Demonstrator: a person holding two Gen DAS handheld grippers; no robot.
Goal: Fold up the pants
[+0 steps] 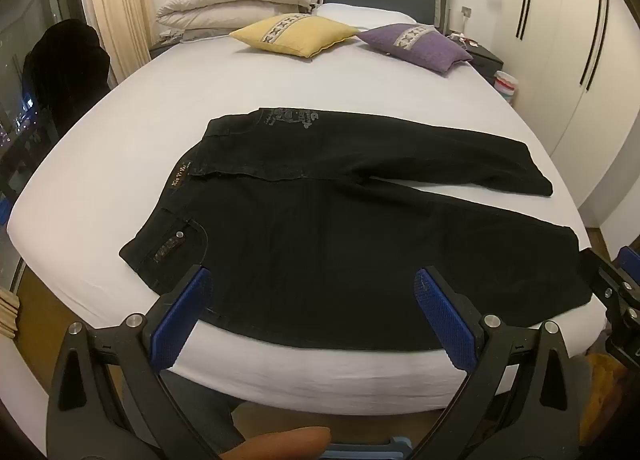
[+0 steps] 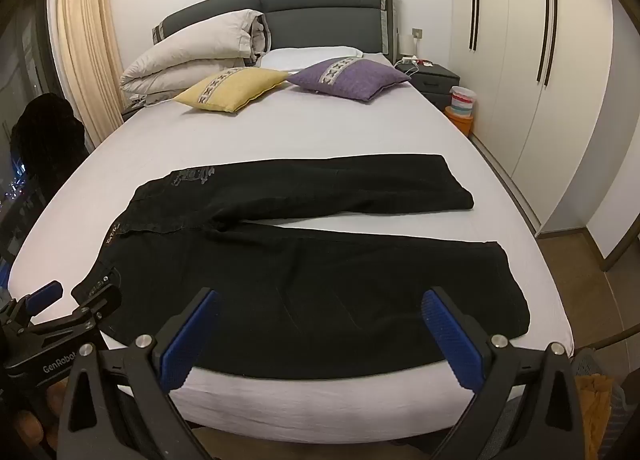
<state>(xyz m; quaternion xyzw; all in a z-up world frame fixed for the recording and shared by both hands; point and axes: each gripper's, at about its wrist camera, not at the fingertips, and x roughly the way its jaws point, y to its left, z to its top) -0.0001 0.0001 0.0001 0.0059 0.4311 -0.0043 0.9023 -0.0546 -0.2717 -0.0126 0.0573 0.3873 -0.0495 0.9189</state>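
Black pants [image 1: 340,227] spread flat on the bed [image 1: 120,131]

The pants lie unfolded across the white sheet near the bed's foot edge, waistband to the left, legs running right. The two legs part in a narrow V, the far leg angled slightly away. A small tan label sits at the waistband, a faint grey print on the far hip, and a riveted pocket on the near hip.

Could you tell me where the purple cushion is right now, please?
In both views the purple cushion lies at the bed's far end, just right of the yellow cushion and in front of the headboard.
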